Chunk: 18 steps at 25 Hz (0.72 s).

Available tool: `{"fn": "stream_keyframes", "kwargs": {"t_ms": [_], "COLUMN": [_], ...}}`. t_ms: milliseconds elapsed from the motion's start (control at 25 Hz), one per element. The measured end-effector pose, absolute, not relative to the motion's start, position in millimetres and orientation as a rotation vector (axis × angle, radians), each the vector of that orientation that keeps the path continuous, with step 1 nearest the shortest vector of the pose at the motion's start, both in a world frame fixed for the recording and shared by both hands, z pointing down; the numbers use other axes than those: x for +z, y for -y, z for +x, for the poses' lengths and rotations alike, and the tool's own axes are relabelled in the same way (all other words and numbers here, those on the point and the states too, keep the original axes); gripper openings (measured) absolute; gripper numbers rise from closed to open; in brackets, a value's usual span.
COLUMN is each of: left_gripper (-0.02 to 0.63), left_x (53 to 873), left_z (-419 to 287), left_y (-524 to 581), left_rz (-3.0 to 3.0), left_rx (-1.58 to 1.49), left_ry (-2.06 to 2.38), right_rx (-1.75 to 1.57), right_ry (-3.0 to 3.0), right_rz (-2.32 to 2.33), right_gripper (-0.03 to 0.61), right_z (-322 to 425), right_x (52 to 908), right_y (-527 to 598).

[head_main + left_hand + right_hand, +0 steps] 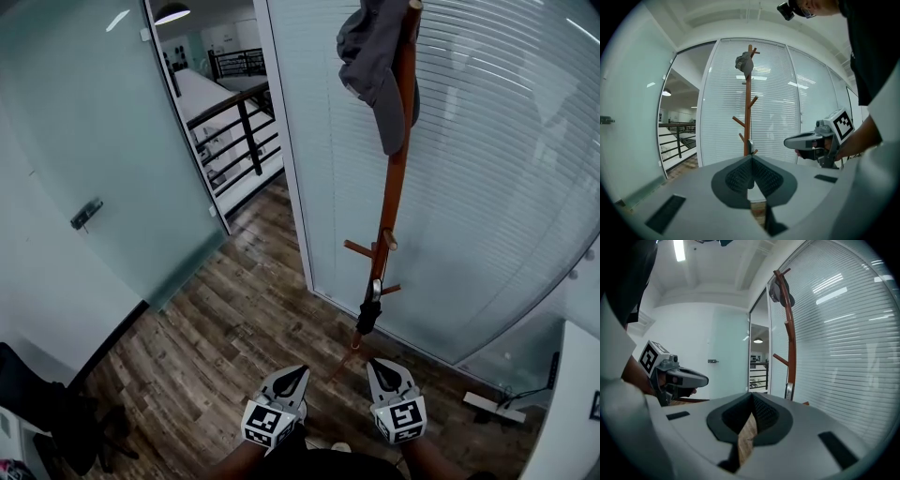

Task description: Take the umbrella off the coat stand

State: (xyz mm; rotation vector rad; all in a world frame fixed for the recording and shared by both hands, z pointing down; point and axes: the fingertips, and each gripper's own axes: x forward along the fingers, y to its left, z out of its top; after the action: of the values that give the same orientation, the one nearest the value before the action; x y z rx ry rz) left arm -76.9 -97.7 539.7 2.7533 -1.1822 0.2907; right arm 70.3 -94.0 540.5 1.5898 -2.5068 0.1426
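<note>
The left gripper (296, 373) and right gripper (377, 366), both empty with jaws pressed together, are pointing toward twelve o'clock, where the umbrella (367, 319) is hanging low on the coat stand (397, 178), so one should be opening before reaching it.

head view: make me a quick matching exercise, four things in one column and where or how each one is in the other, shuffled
1 cap
2 umbrella
3 left gripper
4 railing

A jaws together, nothing between them
B beyond the doorway
C top of the coat stand
D hanging low on the coat stand

Pairs: 1-C, 2-D, 3-A, 4-B
</note>
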Motion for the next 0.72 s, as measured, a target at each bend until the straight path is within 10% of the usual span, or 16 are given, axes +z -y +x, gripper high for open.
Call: {"fn": "stream_keyframes", "kwargs": {"t_ms": [720], "left_gripper": [0.012], "left_x": [558], "left_z": [-73], "left_y": [229], "left_rz": [2.908], "left_rx": [0.332], "left_ry": [0.763], "right_rx": [0.345], "right_ry": [2.176], "right_rz": [1.841], "right_gripper": [0.006], "right_z": [57], "right_x": [596], "right_y": [180]}}
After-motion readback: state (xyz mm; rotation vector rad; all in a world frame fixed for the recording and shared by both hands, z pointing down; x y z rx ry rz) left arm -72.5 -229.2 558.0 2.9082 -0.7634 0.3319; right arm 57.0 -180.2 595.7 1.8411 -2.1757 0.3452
